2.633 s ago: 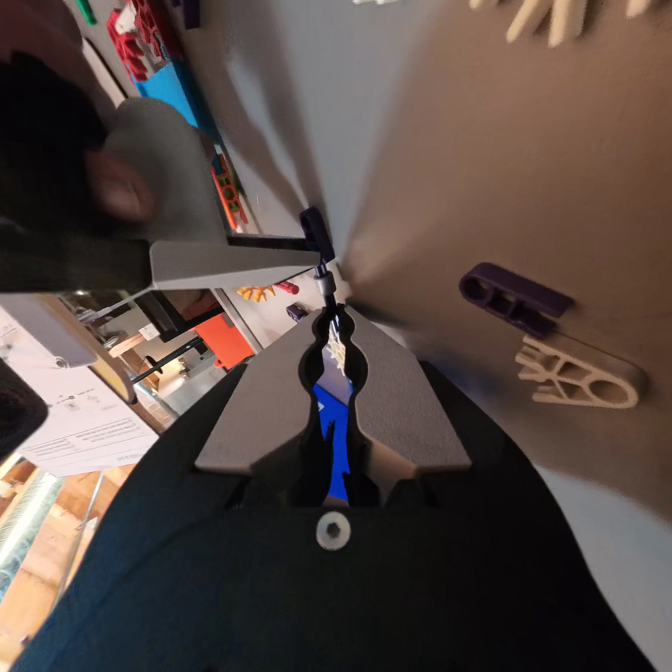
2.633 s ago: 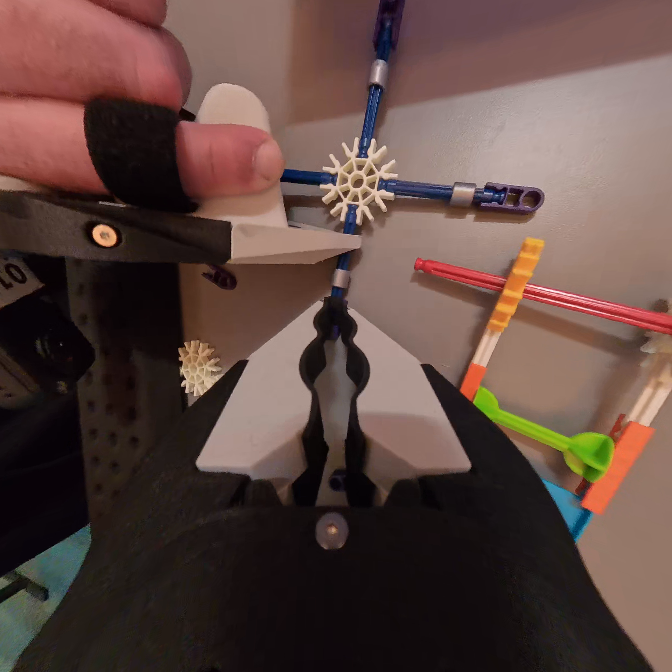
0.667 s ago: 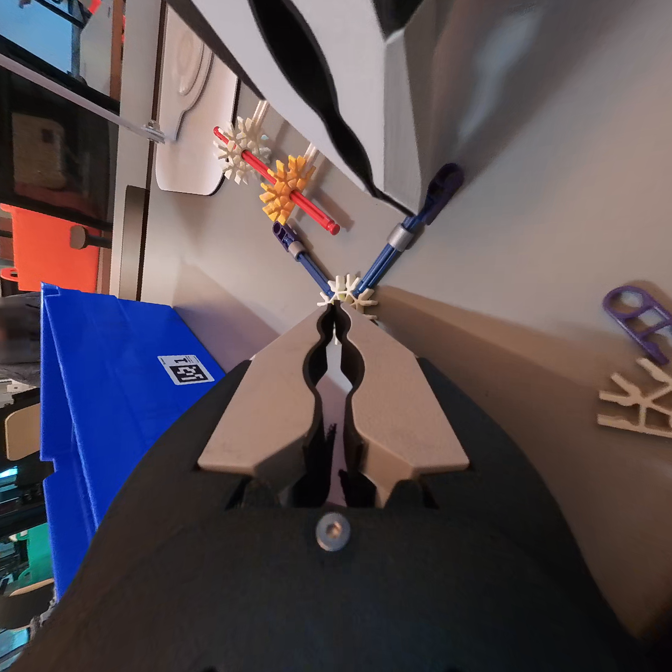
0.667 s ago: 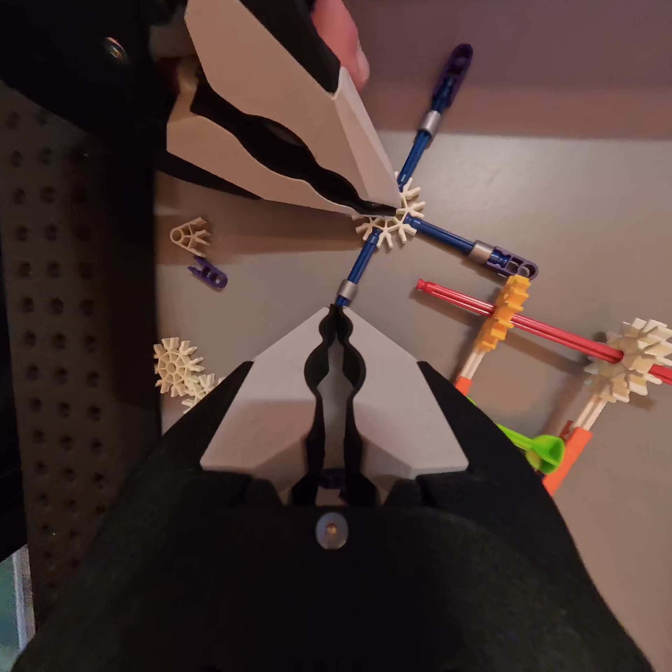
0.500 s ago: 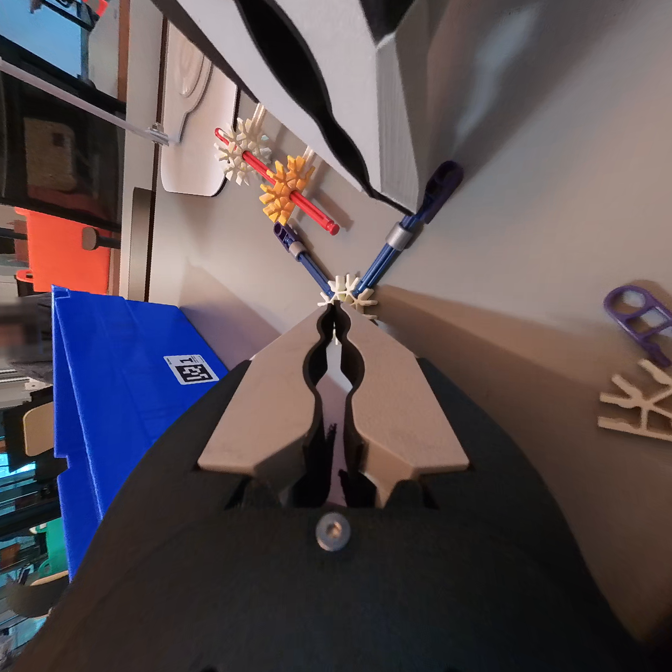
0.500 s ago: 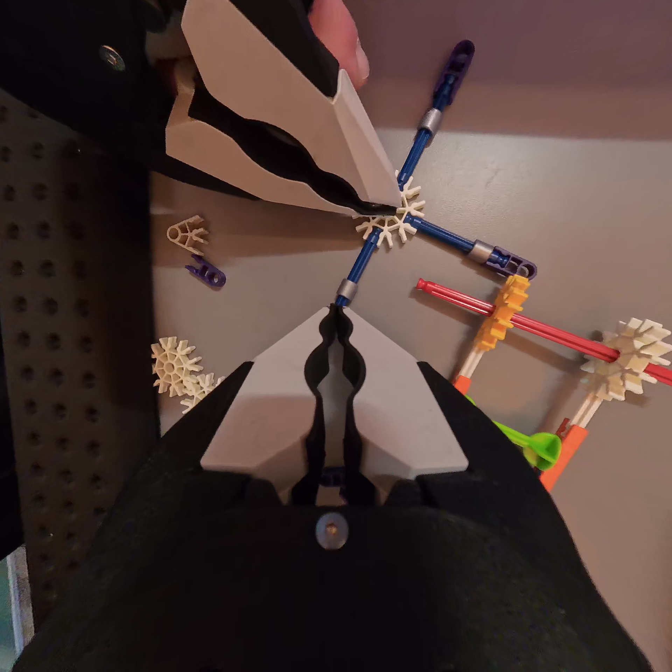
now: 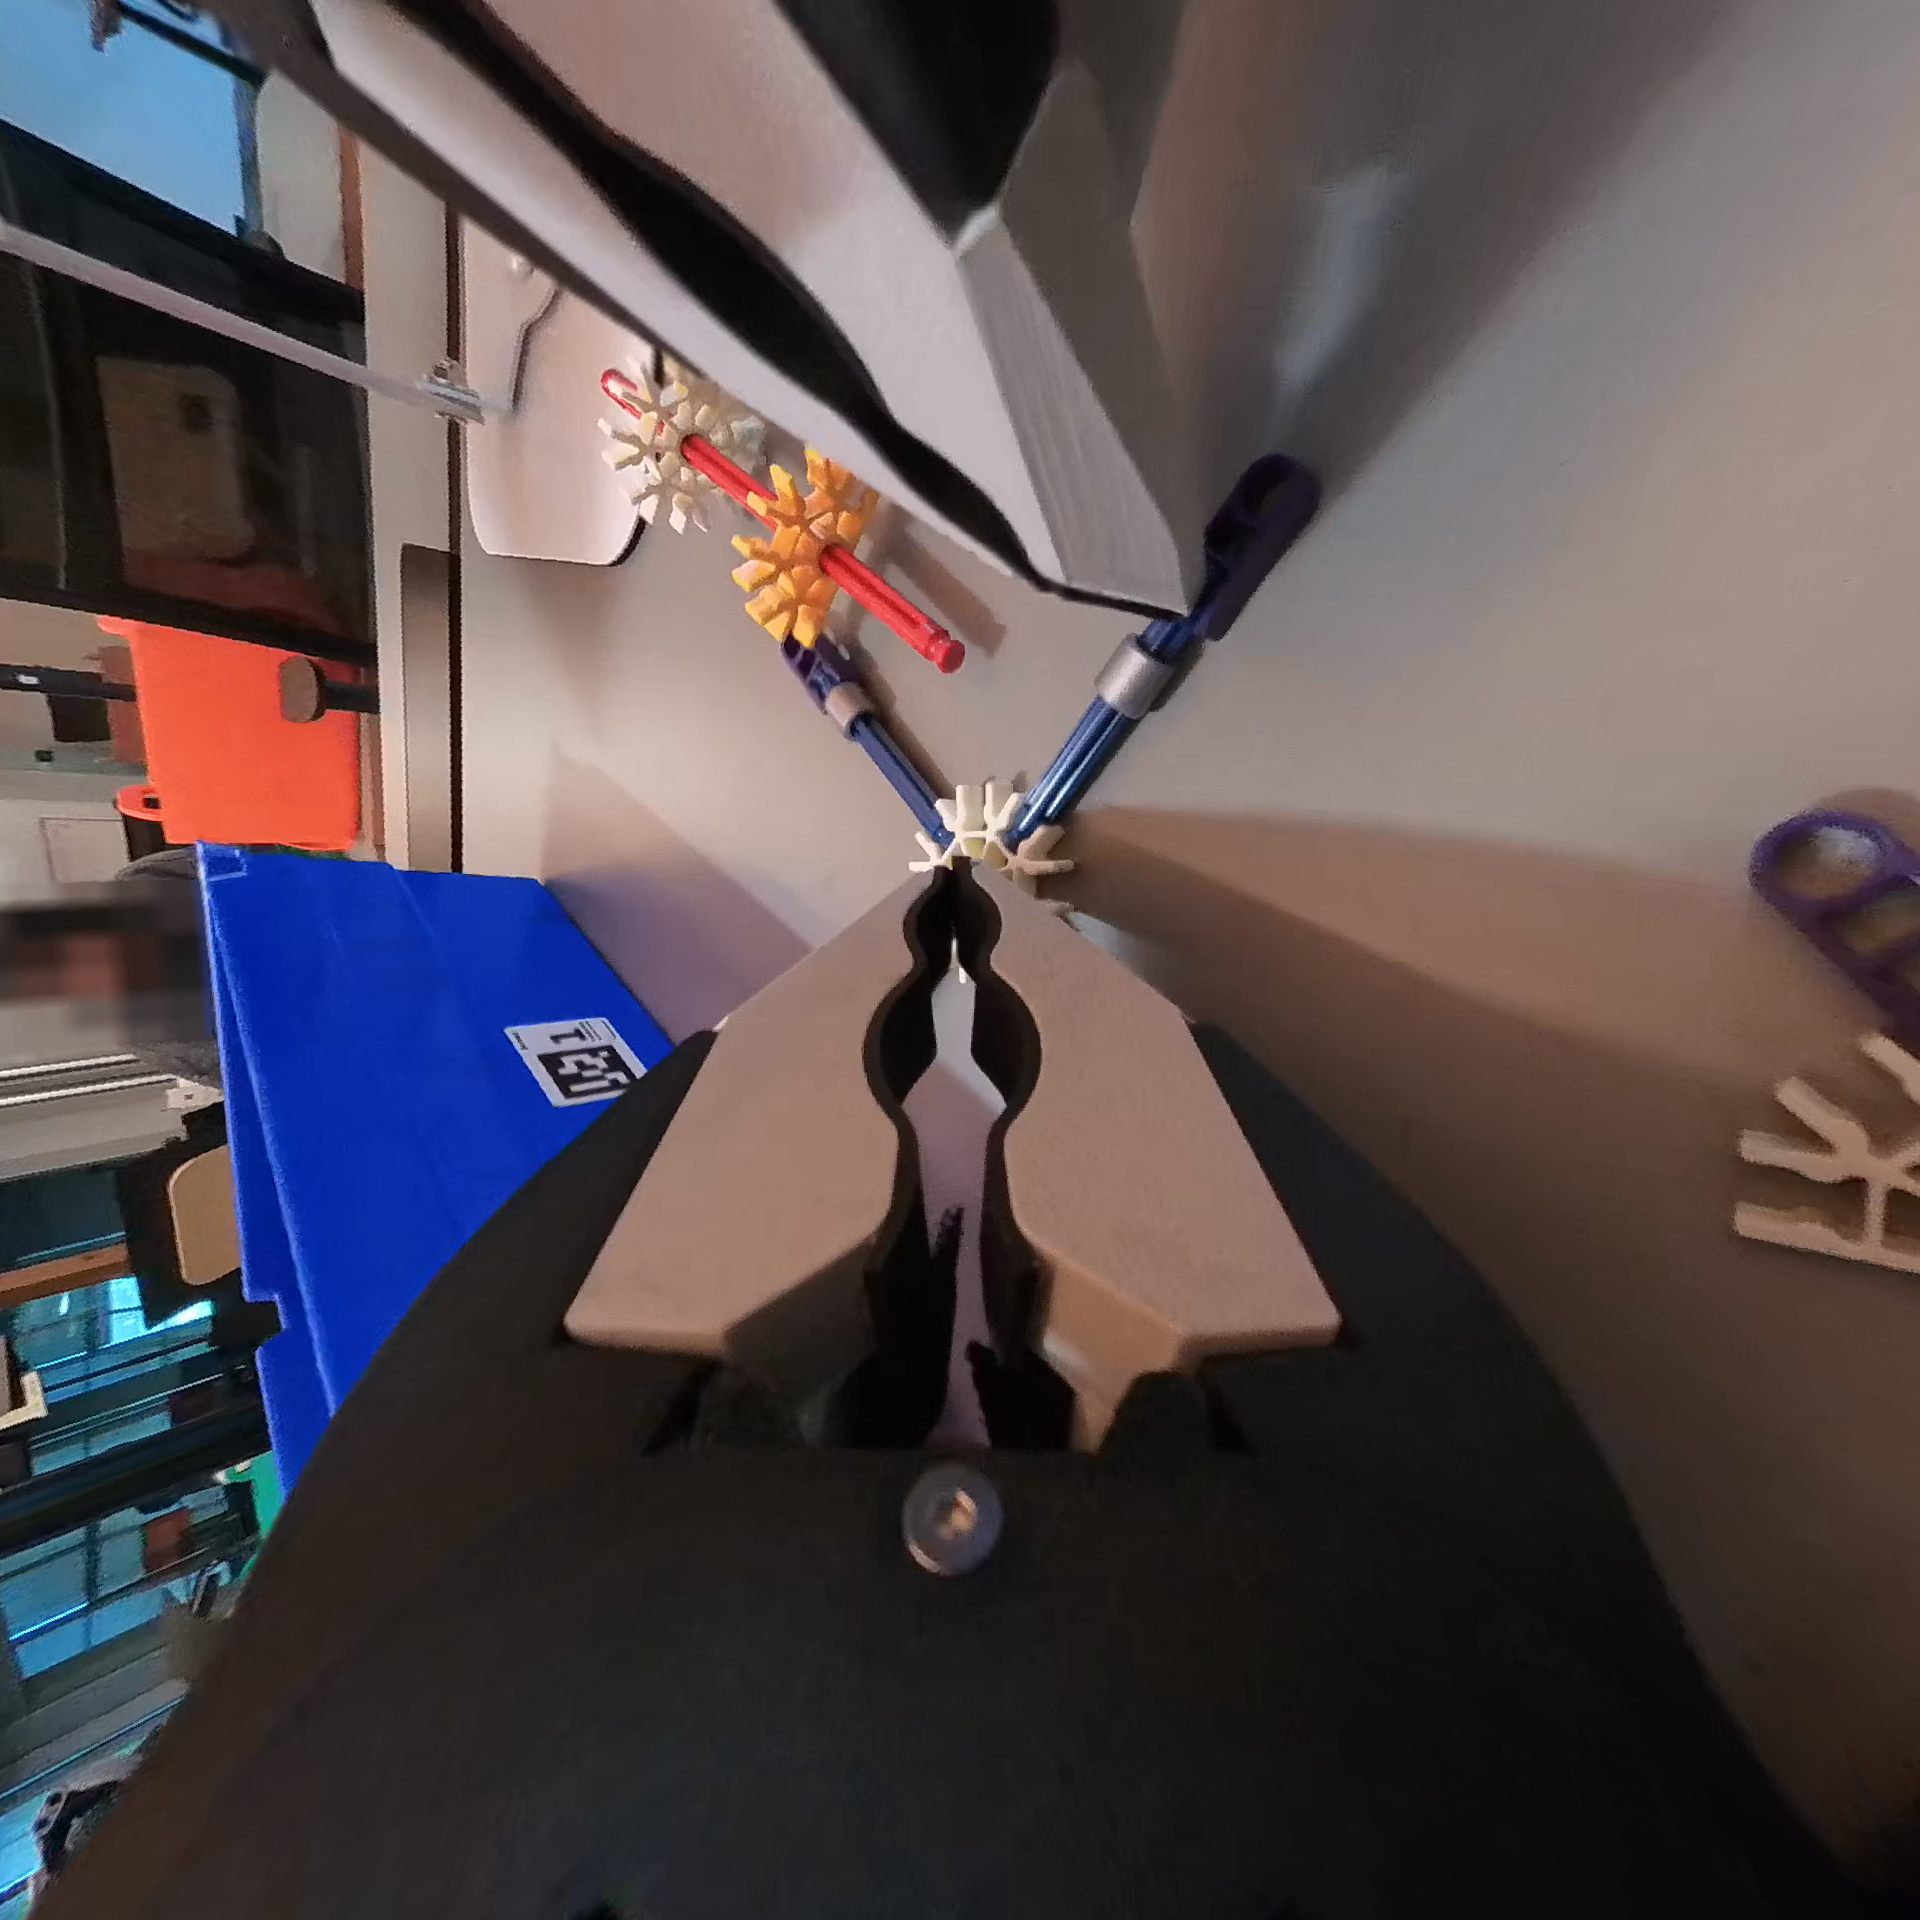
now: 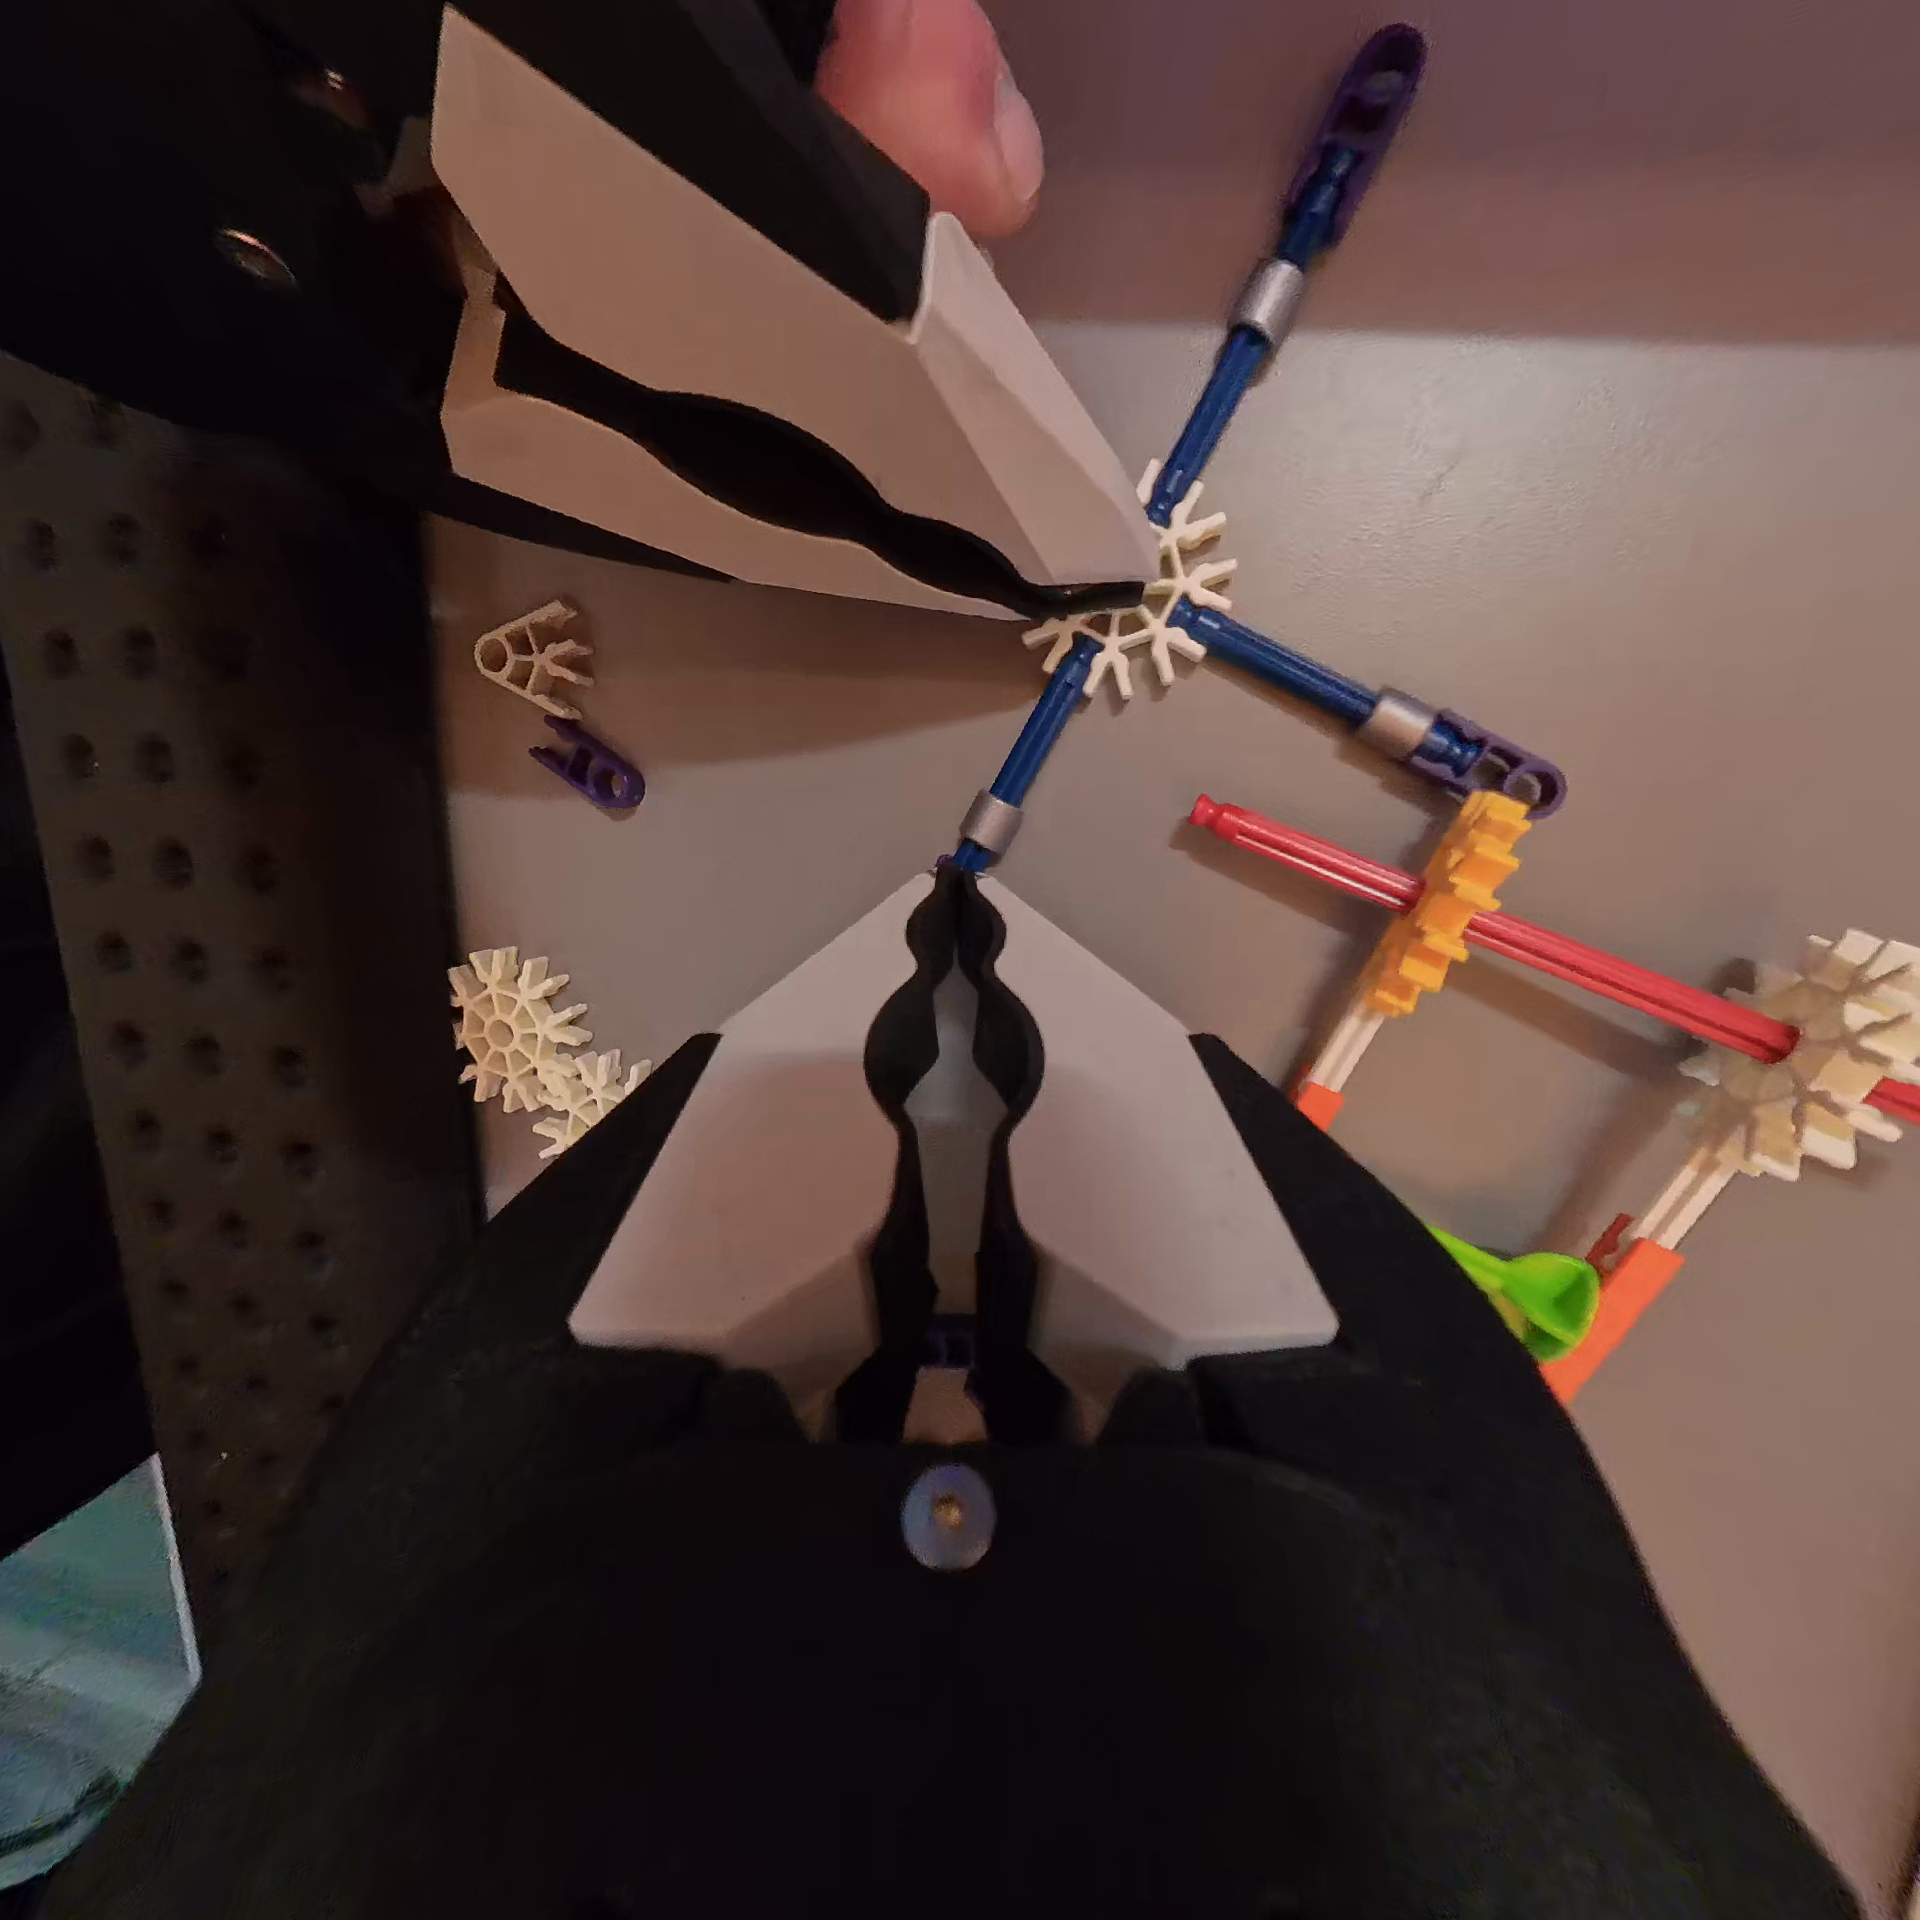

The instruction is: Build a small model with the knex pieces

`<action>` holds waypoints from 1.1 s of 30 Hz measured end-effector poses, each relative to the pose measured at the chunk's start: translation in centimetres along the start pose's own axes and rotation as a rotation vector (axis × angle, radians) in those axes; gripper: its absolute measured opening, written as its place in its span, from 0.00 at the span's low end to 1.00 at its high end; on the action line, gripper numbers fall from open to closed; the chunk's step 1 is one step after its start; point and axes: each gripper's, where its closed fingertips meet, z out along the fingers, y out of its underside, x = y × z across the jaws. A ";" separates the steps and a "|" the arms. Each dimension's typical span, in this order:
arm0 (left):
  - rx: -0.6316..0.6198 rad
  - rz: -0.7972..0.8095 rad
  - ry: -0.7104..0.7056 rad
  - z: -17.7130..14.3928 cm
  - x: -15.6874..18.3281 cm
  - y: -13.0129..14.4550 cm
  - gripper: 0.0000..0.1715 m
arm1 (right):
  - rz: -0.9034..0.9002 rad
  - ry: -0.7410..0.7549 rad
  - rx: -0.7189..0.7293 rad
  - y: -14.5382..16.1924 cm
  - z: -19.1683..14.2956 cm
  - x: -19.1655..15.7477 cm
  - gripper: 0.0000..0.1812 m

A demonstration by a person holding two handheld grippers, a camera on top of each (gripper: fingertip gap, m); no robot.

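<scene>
The left tongs point(image 7: 954, 883) are pinched together on the rim of a cream snowflake-shaped connector point(image 8: 1148, 613) — a flat plastic hub with notched spokes. From this hub three ribbed blue rods fan out. Each rod carries a smooth silver sleeve near its far end. One rod point(image 8: 1216, 400) ends in a dark purple clip point(image 8: 1351, 125), another point(image 8: 1288, 665) ends in a purple clip point(image 8: 1507, 764) that lies just beside a yellow toothed gear point(image 8: 1449, 904).

The right tongs point(image 8: 956, 883) are closed on the end of the third blue rod point(image 8: 1029, 748), just past its silver sleeve point(image 8: 989, 818). Both pairs of tongs have pale, wedge-shaped fingers with wavy black inner pads. Part of a person's finger point(image 8: 935, 104) shows at the back of the left tongs.

All of this lies on a matte grey desk point(image 8: 1558, 499). A glossy red rod point(image 8: 1340, 862) runs through the yellow gear and on to a second cream snowflake hub point(image 8: 1829, 1049), with white rods, orange blocks and a bright green scoop-like piece point(image 8: 1527, 1299) below. To the left lie loose parts — a fan-shaped cream connector point(image 8: 535, 655), a small purple clip point(image 8: 587, 764) and two overlapping cream snowflakes point(image 8: 514, 1023), beside a dark perforated panel point(image 8: 208, 935). The left wrist view also shows a blue corrugated bin point(image 7: 395, 1049) with a sticker.
</scene>
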 end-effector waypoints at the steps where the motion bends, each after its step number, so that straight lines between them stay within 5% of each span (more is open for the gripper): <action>1: -0.005 0.004 -0.006 0.0 0.0 0.0 0.00 | -0.009 0.009 -0.020 0.0 0.0 0.0 0.00; 6: -0.005 0.008 -0.027 0.1 -0.1 0.0 0.00 | -0.001 0.015 -0.048 0.0 0.1 0.0 0.00; 15: 0.021 -0.156 -0.042 -0.8 -1.1 0.5 0.06 | -0.021 0.098 0.111 0.1 -0.7 -0.2 0.00; 22: 0.014 -0.375 0.129 -1.3 -1.0 2.4 0.15 | -0.036 0.168 0.116 1.5 -0.1 -1.1 0.09; 29: 0.057 -0.386 0.228 -1.5 1.4 1.6 0.00 | -0.114 0.293 0.077 2.2 -0.6 1.0 0.04; 33: 0.140 -0.319 0.303 -3.1 3.5 -0.1 0.02 | -0.113 0.352 0.086 2.5 -1.1 2.5 0.04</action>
